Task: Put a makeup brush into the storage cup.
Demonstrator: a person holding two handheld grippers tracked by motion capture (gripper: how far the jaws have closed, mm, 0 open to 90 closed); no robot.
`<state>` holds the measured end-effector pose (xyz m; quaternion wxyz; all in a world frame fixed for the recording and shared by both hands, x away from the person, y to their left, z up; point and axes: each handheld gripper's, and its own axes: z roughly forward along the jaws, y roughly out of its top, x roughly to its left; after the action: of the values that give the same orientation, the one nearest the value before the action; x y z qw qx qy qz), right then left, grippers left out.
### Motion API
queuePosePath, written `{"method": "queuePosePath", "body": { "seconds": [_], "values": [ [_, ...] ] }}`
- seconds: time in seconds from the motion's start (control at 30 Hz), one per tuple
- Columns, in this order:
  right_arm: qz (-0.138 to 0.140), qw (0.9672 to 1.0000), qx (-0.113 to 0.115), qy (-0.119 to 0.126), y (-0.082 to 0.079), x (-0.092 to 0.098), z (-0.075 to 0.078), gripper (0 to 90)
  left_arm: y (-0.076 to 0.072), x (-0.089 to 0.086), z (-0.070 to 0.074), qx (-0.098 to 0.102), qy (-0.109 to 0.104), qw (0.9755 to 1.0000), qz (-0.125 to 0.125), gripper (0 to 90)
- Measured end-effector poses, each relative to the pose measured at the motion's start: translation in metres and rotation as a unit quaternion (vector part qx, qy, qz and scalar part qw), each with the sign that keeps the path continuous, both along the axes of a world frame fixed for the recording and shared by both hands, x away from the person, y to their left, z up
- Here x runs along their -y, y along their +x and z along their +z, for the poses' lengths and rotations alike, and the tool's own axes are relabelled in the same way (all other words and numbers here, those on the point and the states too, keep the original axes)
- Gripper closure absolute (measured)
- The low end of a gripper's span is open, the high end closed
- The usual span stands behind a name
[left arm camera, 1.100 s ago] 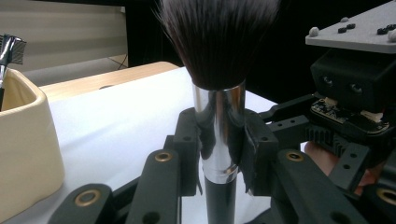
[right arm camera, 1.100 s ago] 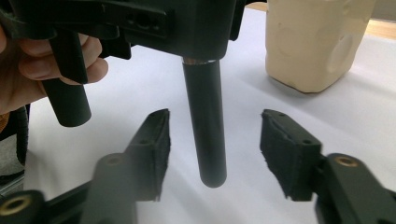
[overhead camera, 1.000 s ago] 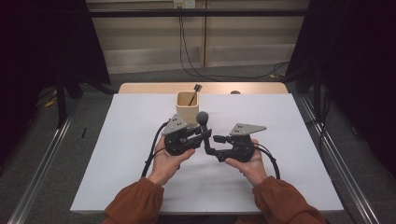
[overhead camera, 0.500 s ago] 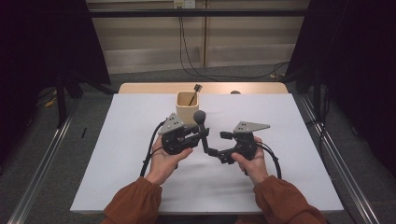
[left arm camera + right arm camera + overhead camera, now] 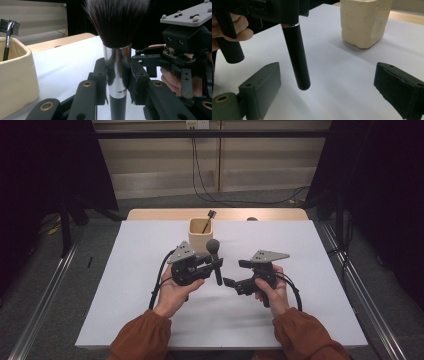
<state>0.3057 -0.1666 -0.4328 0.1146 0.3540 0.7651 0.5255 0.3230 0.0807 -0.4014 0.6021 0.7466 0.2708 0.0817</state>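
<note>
A makeup brush (image 5: 213,245) with a dark bristle head, silver ferrule and black handle stands upright above the white table. My left gripper (image 5: 215,264) is shut on it; in the left gripper view the jaws clamp the brush's ferrule (image 5: 117,75). My right gripper (image 5: 234,273) stands open just right of the brush. In the right gripper view the brush's black handle (image 5: 297,57) hangs free ahead of the left pad, touching neither pad, and my right gripper (image 5: 332,87) holds nothing.
A cream cup (image 5: 201,234) stands behind the grippers near the table's far edge, with a small comb brush (image 5: 209,219) leaning in it. The cup (image 5: 364,20) sits beyond the right gripper's jaws. Bare white table (image 5: 150,320) lies around the hands.
My right gripper has drawn back to the right, away from the brush. The left gripper keeps the brush upright and has shifted slightly.
</note>
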Motion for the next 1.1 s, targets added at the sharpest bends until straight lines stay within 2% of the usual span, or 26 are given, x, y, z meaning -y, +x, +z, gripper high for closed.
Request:
{"method": "queuePosePath", "body": {
  "seconds": [0.07, 0.13, 0.3, 0.47, 0.6, 0.77, 0.83, 0.97, 1.1],
  "values": [
    [-0.005, 1.0, 0.007, 0.005, 0.0, 0.001, 0.0, 6.7, 0.0, -0.001, 0.0, -0.002, -0.001, 1.0, 0.001, 71.3],
    [-0.001, 0.9998, 0.003, 0.021, 0.0, 0.001, 0.0, 6.5, 0.0, -0.003, 0.002, -0.002, 0.0, 1.0, 0.006, 71.3],
    [-0.014, 0.9989, 0.024, 0.037, -0.002, 0.004, 0.0, 6.1, 0.0, -0.01, 0.004, -0.005, 0.001, 0.9998, 0.017, 71.2],
    [-0.026, 0.9978, 0.016, 0.058, -0.002, 0.01, -0.002, 6.1, 0.002, -0.016, 0.006, -0.009, -0.001, 0.9996, 0.027, 71.2],
    [-0.041, 0.997, 0.029, 0.06, -0.004, 0.014, -0.003, 6.1, 0.001, -0.022, 0.006, -0.014, -0.001, 0.9993, 0.035, 71.2],
    [-0.056, 0.9963, 0.044, 0.048, -0.009, 0.018, -0.008, 5.7, 0.0, -0.031, 0.004, -0.019, 0.002, 0.9988, 0.046, 71.1],
    [-0.062, 0.996, 0.043, 0.047, -0.01, 0.021, -0.01, 1.0, 0.0, -0.035, 0.004, -0.019, 0.007, 0.9987, 0.047, 71.1],
    [-0.082, 0.9935, 0.063, 0.049, -0.015, 0.029, -0.01, 0.0, 0.002, -0.04, 0.004, -0.02, 0.011, 0.9985, 0.05, 71.1],
    [-0.095, 0.9925, 0.066, 0.04, -0.021, 0.037, -0.011, 0.0, 0.005, -0.046, 0.006, -0.02, 0.015, 0.9982, 0.054, 71.1]
  ]
}}
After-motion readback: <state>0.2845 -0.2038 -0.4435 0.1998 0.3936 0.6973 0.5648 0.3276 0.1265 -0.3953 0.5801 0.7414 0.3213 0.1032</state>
